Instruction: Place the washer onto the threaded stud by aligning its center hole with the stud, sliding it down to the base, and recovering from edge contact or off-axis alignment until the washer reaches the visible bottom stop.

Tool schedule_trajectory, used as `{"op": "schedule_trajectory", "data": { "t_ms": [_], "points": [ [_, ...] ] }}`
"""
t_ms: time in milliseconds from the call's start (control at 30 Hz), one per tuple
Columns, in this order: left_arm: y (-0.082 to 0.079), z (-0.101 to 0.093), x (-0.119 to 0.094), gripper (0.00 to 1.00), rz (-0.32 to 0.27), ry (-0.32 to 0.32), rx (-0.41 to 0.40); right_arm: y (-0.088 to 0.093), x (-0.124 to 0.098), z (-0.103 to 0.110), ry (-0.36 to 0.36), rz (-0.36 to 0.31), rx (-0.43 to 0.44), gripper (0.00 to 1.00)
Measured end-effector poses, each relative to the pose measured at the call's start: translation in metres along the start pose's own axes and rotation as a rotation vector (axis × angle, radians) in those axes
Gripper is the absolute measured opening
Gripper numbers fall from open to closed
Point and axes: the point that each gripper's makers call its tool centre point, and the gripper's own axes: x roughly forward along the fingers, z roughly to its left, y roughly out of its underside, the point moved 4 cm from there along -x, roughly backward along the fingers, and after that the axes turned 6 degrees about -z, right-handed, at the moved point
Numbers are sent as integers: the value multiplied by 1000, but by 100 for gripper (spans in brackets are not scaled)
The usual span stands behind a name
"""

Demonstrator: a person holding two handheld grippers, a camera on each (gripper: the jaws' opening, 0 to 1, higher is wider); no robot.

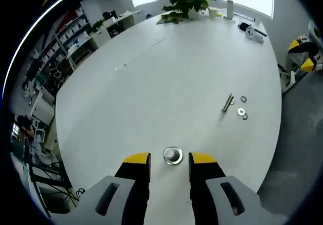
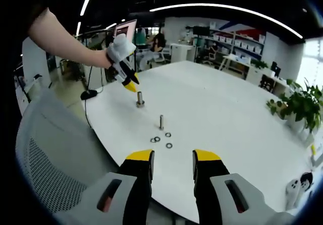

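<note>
A short threaded stud [image 1: 172, 155] with a wide round base stands upright on the white table [image 1: 166, 73], just ahead of my left gripper [image 1: 170, 160], whose yellow-tipped jaws stand open on either side of it. In the right gripper view the same stud [image 2: 140, 100] sits below the left gripper [image 2: 129, 83], which a hand holds above it. Three loose washers [image 2: 157, 139] lie beside a slimmer upright stud [image 2: 161, 121]; in the left gripper view these washers [image 1: 243, 112] lie at the right. My right gripper [image 2: 173, 159] is open and holds nothing, short of the washers.
A potted plant [image 1: 187, 0], a cup and small devices [image 1: 252, 33] stand at the table's far end. A mesh chair back [image 2: 55, 154] is at the near left of the right gripper view. Shelves and desks ring the room.
</note>
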Motion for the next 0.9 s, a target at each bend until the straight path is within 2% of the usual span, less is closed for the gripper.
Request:
{"op": "schedule_trajectory", "data": {
  "t_ms": [67, 133, 300, 533, 600, 667, 900],
  "points": [
    [-5, -8, -7, 31, -55, -9, -7, 0, 0, 1, -3, 3, -3, 33],
    [-4, -17, -16, 31, -71, -16, -15, 1, 1, 2, -4, 7, -9, 33],
    [-5, -38, -32, 30, -178, -23, -118, 1, 0, -2, 16, 11, -13, 33],
    [-2, -76, -59, 33, -246, -34, -177, 3, 1, 1, 8, 23, -25, 33],
    [-1, -81, -67, 36, -265, -48, -193, 3, 0, -1, 20, 21, -16, 33],
    [-2, -85, -74, 36, -308, -55, -250, 3, 0, -4, 33, 21, 2, 33],
    [2, -99, -93, 37, -360, -76, -283, 8, 0, -6, 46, 47, 1, 34]
  ]
}}
